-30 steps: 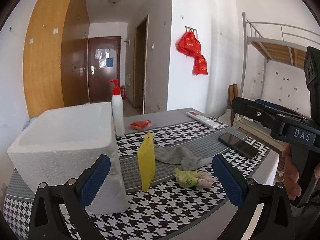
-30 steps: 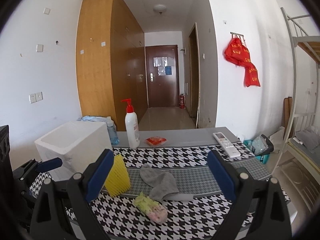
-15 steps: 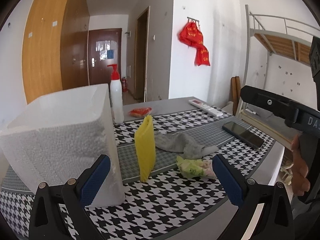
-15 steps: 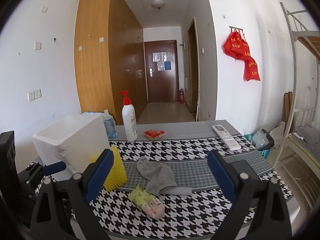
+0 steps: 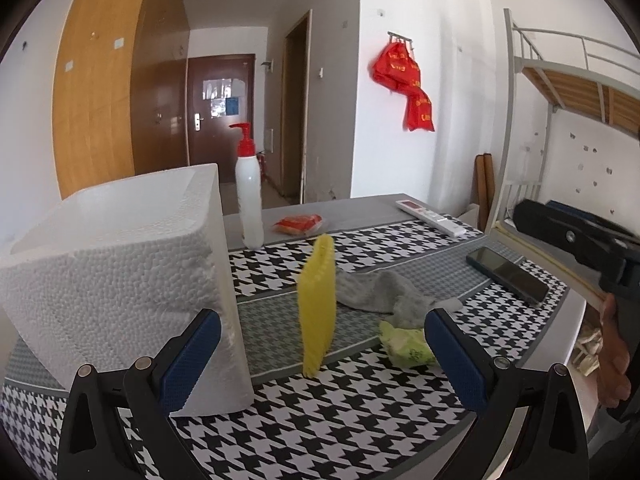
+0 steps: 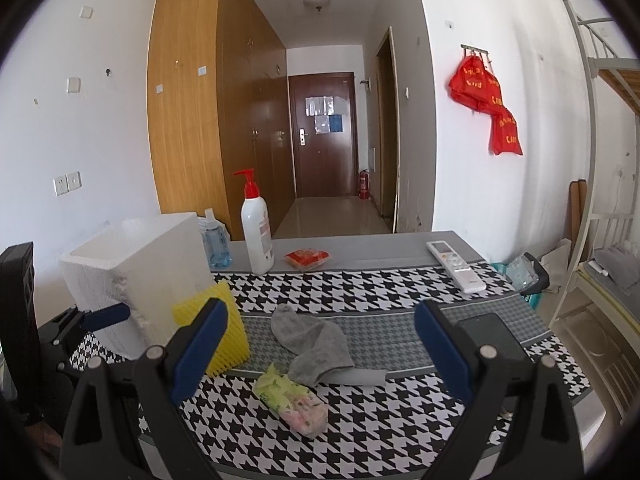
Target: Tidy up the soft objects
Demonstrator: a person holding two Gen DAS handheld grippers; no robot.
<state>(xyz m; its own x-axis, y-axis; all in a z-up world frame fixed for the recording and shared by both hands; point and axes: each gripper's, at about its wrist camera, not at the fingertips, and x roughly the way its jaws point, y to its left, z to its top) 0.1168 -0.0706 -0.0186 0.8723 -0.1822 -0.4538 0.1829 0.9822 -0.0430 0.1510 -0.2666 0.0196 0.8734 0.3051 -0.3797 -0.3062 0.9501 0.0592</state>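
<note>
A yellow sponge (image 5: 318, 304) stands on edge on the houndstooth table cloth (image 5: 320, 416), beside a white foam box (image 5: 120, 280). A grey sock (image 5: 384, 290) lies behind it, and a green tissue pack (image 5: 406, 344) lies at the sock's near end. The sponge (image 6: 224, 330), sock (image 6: 316, 344), tissue pack (image 6: 292, 400) and box (image 6: 140, 264) also show in the right wrist view. My left gripper (image 5: 320, 352) is open and empty, just short of the sponge. My right gripper (image 6: 320, 344) is open and empty, above the table's near edge.
A pump bottle (image 6: 258, 236), a blue sanitizer bottle (image 6: 214, 242), a red packet (image 6: 306, 258), a white remote (image 6: 456, 266) and a black phone (image 5: 506, 274) lie on the table. A bunk bed (image 6: 604, 160) stands at the right.
Both grippers have moved closer to the table and lower. The sponge, sock and tissue pack look larger. The objects have not moved.
</note>
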